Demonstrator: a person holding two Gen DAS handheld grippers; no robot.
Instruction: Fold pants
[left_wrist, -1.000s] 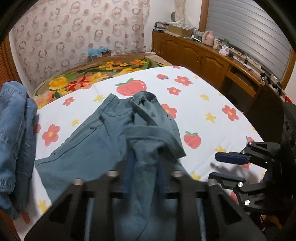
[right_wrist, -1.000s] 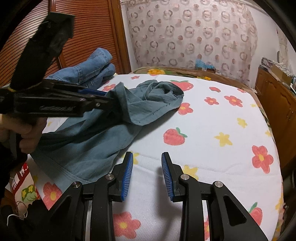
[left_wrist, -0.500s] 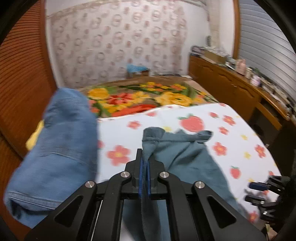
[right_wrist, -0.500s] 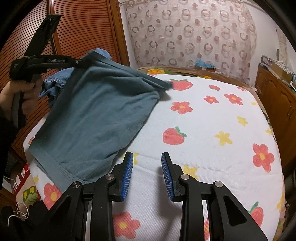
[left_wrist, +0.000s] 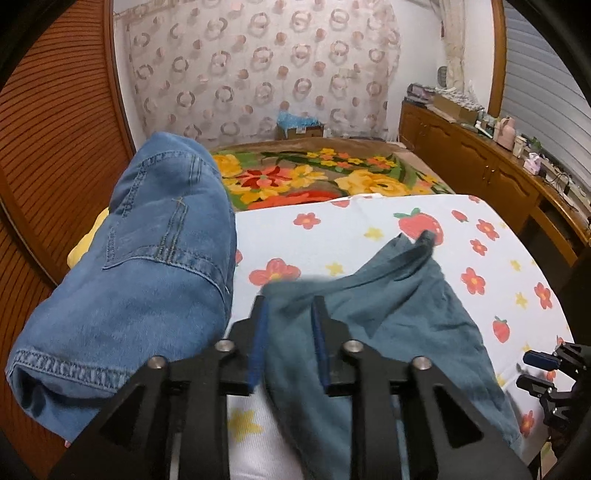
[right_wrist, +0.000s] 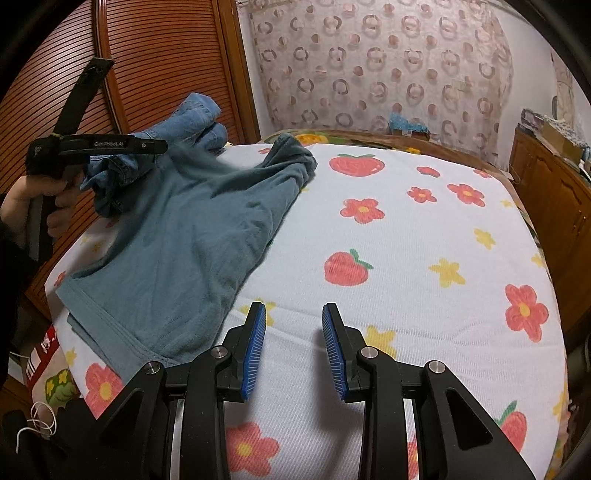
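Teal-grey pants (right_wrist: 192, 240) lie spread on the left part of the white fruit-and-flower bed sheet (right_wrist: 406, 258), waistband near the front edge. In the left wrist view the pants (left_wrist: 388, 317) run under and between the fingers of my left gripper (left_wrist: 290, 332), whose jaws stand apart; the cloth looks blurred there. In the right wrist view the left gripper (right_wrist: 155, 147) hovers above the pants' far left edge. My right gripper (right_wrist: 293, 350) is open and empty above bare sheet, right of the waistband. It also shows in the left wrist view (left_wrist: 535, 369).
A pile of blue jeans (left_wrist: 147, 266) lies on the bed's left side against the wooden slatted doors (right_wrist: 155, 66). A floral blanket (left_wrist: 325, 177) covers the far end. A wooden cabinet (left_wrist: 480, 166) with clutter runs along the right.
My left gripper, shut on the pants and lifting them up and left, has opened; the pants have dropped flat onto the sheet. The right gripper has not moved.
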